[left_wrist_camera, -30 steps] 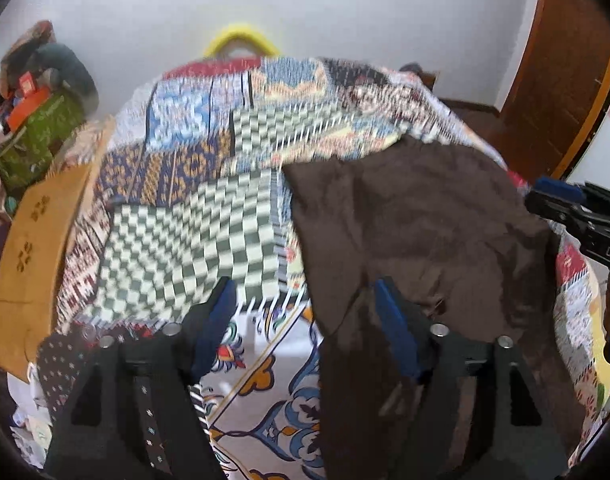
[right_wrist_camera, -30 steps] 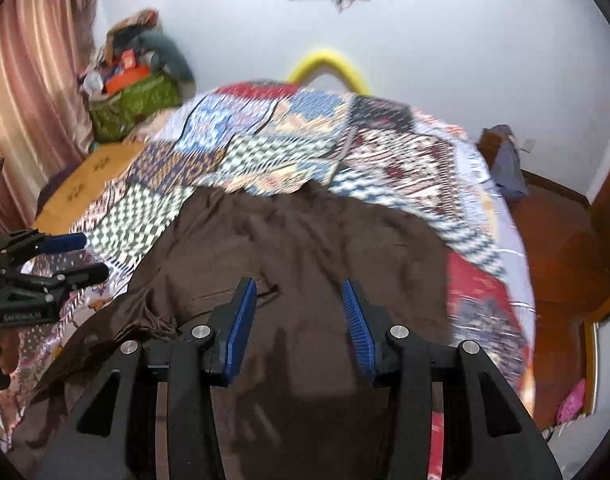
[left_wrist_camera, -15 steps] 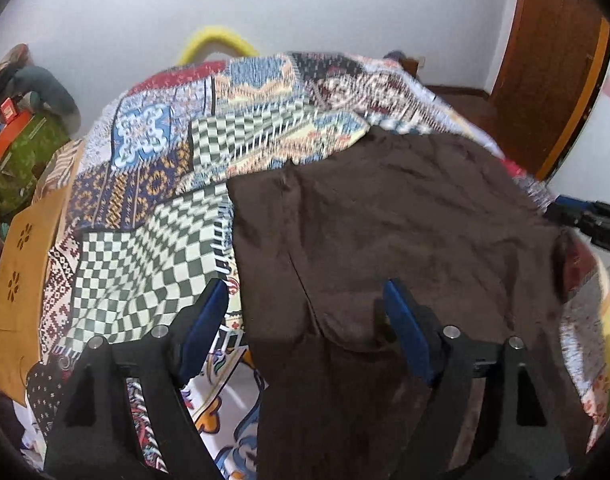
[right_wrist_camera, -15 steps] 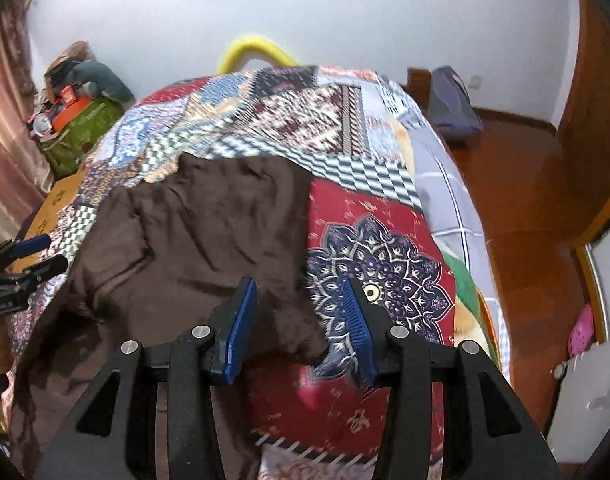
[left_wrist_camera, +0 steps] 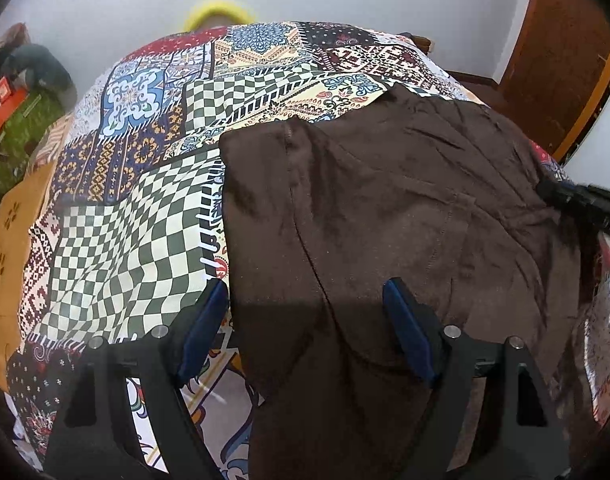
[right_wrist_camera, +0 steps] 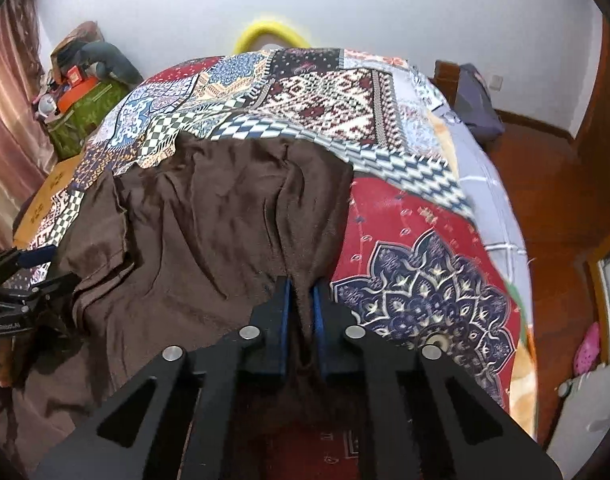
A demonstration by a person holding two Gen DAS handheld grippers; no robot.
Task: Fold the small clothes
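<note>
The brown garment (right_wrist_camera: 209,232) stretched lengthwise ahead of the right gripper (right_wrist_camera: 301,300), which pinched its near edge; left gripper (left_wrist_camera: 305,308) gaped wide, empty

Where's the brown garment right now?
The brown garment lies spread on the patchwork quilt; its right edge is pinched in the right gripper, beside the red panel.

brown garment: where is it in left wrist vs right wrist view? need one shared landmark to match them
Left wrist: brown garment fills centre and right, under the open left gripper.
Right wrist: it fills left and centre, its right edge pinched in the right gripper.
Shared landmark: yellow arch behind the patchwork bedspread.
</note>
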